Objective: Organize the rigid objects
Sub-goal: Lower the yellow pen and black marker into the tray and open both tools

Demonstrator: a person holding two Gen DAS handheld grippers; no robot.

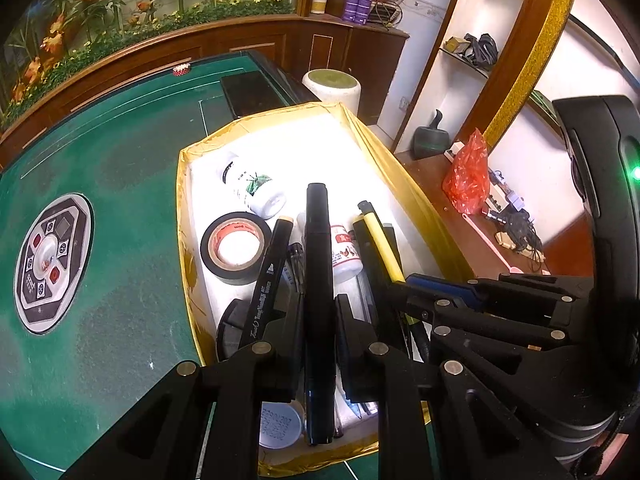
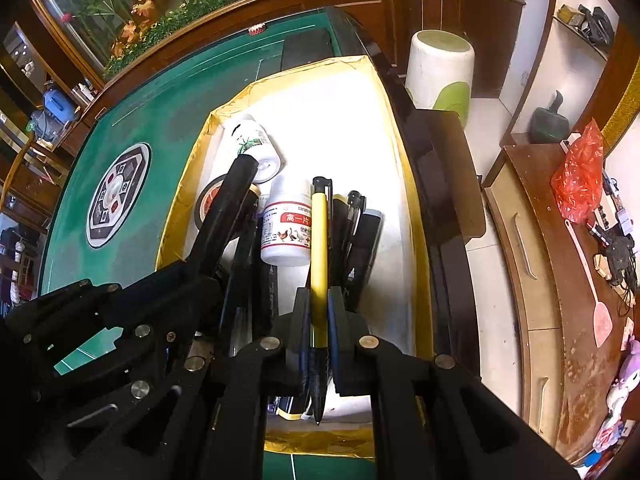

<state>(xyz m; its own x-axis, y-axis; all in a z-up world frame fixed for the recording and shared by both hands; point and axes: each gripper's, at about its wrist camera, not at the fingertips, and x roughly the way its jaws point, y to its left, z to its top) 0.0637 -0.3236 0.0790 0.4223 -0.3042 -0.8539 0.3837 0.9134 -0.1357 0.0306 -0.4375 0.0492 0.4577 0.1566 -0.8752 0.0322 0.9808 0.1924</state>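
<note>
A white box with a gold rim (image 1: 188, 216) (image 2: 400, 128) sits on the green table. My left gripper (image 1: 318, 316) is shut on a black marker (image 1: 318, 280) and holds it over the box; the marker also shows in the right wrist view (image 2: 236, 196). My right gripper (image 2: 319, 304) is shut on a yellow pen (image 2: 319, 248), also over the box; the pen shows in the left wrist view (image 1: 382, 244). In the box lie a black tape roll (image 1: 236, 246), two white bottles (image 1: 254, 188) (image 2: 288, 228), other markers and pens.
The green mahjong table (image 1: 120, 184) has a round control panel (image 1: 50, 262) at its centre. A white stool (image 2: 440, 68) stands beyond the table's edge. A wooden cabinet (image 2: 532, 280) with a red bag (image 2: 580, 176) and clutter is at the right.
</note>
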